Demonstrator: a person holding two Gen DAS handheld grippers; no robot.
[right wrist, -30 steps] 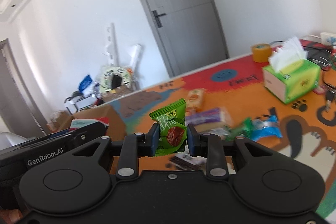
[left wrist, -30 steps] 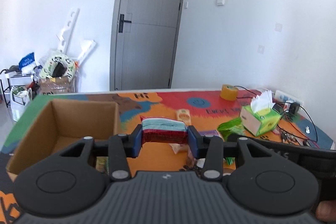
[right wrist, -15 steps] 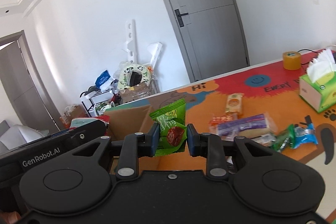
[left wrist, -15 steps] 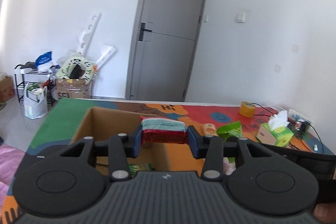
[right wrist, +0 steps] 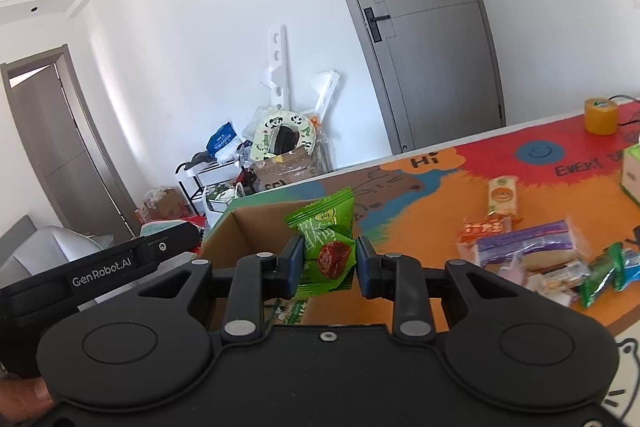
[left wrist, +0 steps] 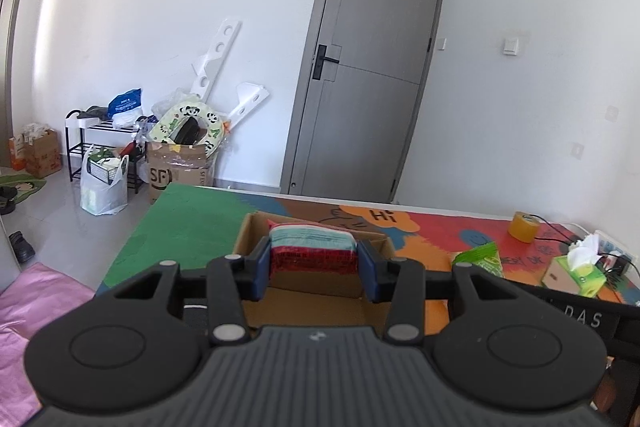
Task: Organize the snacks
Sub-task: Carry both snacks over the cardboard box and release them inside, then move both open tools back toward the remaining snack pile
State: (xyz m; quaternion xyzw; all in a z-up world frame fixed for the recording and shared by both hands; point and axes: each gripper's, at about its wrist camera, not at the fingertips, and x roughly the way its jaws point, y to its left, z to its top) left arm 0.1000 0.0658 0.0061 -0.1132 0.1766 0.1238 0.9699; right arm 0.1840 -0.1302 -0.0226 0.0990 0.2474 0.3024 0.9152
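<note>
Left hand-held gripper (left wrist: 313, 269) is clamped on a red and teal snack pack (left wrist: 313, 251), right hand-held gripper (right wrist: 327, 265) pinches a green plum packet (right wrist: 326, 243). Both sit above the open cardboard box (left wrist: 308, 291) on the colorful desk (right wrist: 440, 203), with more snacks (right wrist: 528, 247) scattered right.

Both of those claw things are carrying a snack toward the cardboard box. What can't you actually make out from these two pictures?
- Cardboard box contents: left wrist view, floor mostly hidden by the left gripper and its red and teal packet.
- Same box, right wrist view: right gripper and green packet cover it.
- Tissue box: cut off by the right edge.
- Loose snack pile: blurred, labels unreadable.
</note>
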